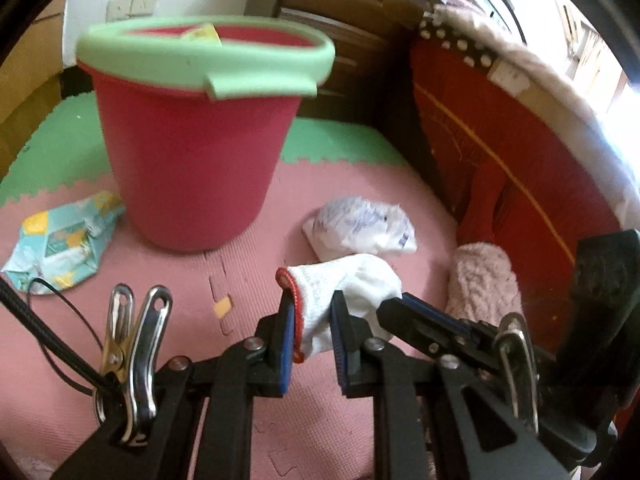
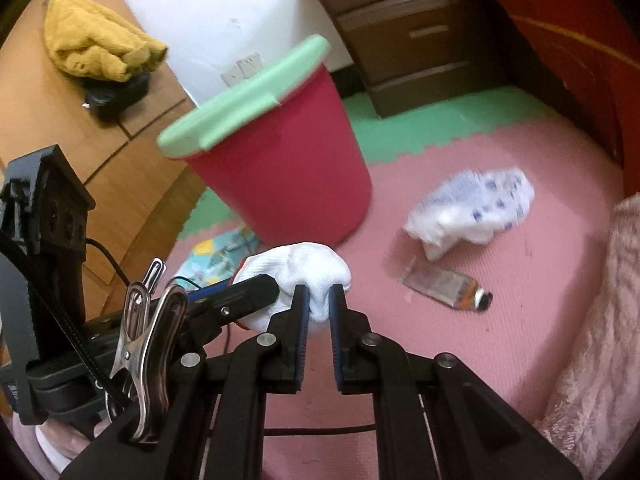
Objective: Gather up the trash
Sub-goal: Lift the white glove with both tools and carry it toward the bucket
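Note:
A white knit sock with a red-edged cuff hangs above the pink mat, held from both ends. My left gripper is shut on the cuff end. My right gripper is shut on the bunched toe end of the sock. In the left wrist view the right gripper's fingers come in from the right. A red bin with a pale green rim stands just beyond, upright on the floor, with a yellow scrap inside. The bin shows tilted in the right wrist view.
A crumpled white-and-blue wrapper, a squeezed tube and a teal wipes packet lie on the mat. A pink fluffy slipper sits by the red bed side. A brown drawer unit stands behind.

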Tool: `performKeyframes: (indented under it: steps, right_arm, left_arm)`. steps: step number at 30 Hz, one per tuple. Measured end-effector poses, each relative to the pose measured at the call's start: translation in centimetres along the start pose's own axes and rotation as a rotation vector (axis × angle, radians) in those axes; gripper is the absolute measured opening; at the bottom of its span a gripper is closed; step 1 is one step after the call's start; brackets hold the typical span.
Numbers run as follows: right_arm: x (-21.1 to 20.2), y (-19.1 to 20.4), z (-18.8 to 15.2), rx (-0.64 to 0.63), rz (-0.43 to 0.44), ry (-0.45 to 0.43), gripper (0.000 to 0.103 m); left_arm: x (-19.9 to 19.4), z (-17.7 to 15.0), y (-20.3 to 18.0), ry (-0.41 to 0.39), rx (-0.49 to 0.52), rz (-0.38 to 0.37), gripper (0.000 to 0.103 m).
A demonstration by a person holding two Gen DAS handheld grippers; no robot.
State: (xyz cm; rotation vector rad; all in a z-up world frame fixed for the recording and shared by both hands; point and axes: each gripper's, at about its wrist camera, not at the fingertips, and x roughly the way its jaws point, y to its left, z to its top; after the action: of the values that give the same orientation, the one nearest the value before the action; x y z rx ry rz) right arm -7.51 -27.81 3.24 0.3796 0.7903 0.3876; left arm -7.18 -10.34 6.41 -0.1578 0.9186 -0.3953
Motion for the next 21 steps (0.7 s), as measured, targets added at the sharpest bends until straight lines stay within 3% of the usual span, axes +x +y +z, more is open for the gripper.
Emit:
performKeyframes:
  steps: [11,21]
  right_arm:
    - [-2.9,6.0,4.6,-0.165,0.008,-0.103,0.011]
    - [-2.1,9.0,9.6,-0.224,0.027,-0.167,0.011]
  left_arm:
    - [-5.7,4.8,0.9,-0.153,-0.012,-0.011,0.017]
    - [-7.7,9.7,2.6,-0.237,-0.013,0.019,0.017]
